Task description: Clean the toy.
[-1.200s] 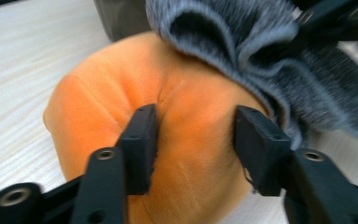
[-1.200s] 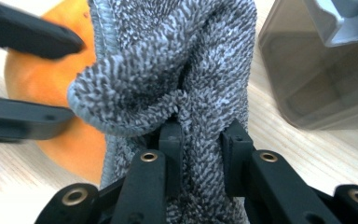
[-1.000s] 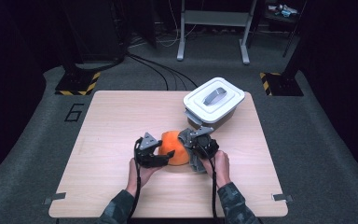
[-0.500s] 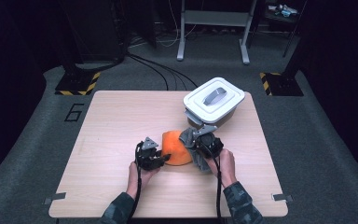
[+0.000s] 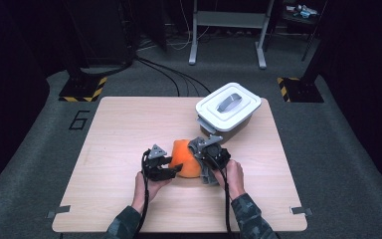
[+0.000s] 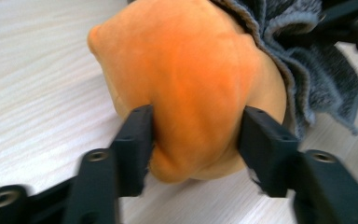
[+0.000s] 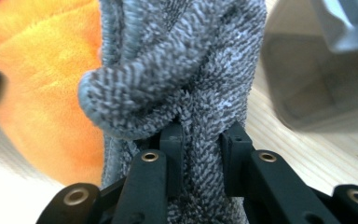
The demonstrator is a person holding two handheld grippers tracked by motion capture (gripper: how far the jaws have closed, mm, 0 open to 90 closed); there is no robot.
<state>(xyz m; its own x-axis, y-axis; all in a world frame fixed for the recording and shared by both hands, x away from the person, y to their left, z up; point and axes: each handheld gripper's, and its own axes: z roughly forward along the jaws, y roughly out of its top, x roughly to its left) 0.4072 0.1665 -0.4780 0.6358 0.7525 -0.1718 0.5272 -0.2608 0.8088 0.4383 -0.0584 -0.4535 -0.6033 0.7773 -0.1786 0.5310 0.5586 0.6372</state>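
High view: orange plush piece (image 5: 183,158) at mid-tabletop, wrapped on its right side by a grey towel (image 5: 202,160), between the two hands. Seen closer in left gripper view: same orange plush (image 6: 186,79), soft and rounded, resting on the tabletop (image 6: 32,70), grey towel (image 6: 307,60) bunched behind it. Left gripper (image 5: 168,170) at the plush's near left side, fingers (image 6: 135,140) set on either flank of an orange bulge, having just opened out again, pads now touching but barely denting it. Right gripper (image 5: 210,158) clamped tight on a twisted fold of towel (image 7: 186,84), fingers (image 7: 172,154) nearly together with the cloth pinched between.

Judged step: separating towel from plush. To do it well: tighten left fingers deeper on the orange body, not on a loose bulge that can slip; hold right pinch firm; pull apart low and level along the tabletop, avoiding the white lidded box (image 5: 227,106) near the far right corner. Likely risk: plush squeezing out sideways.
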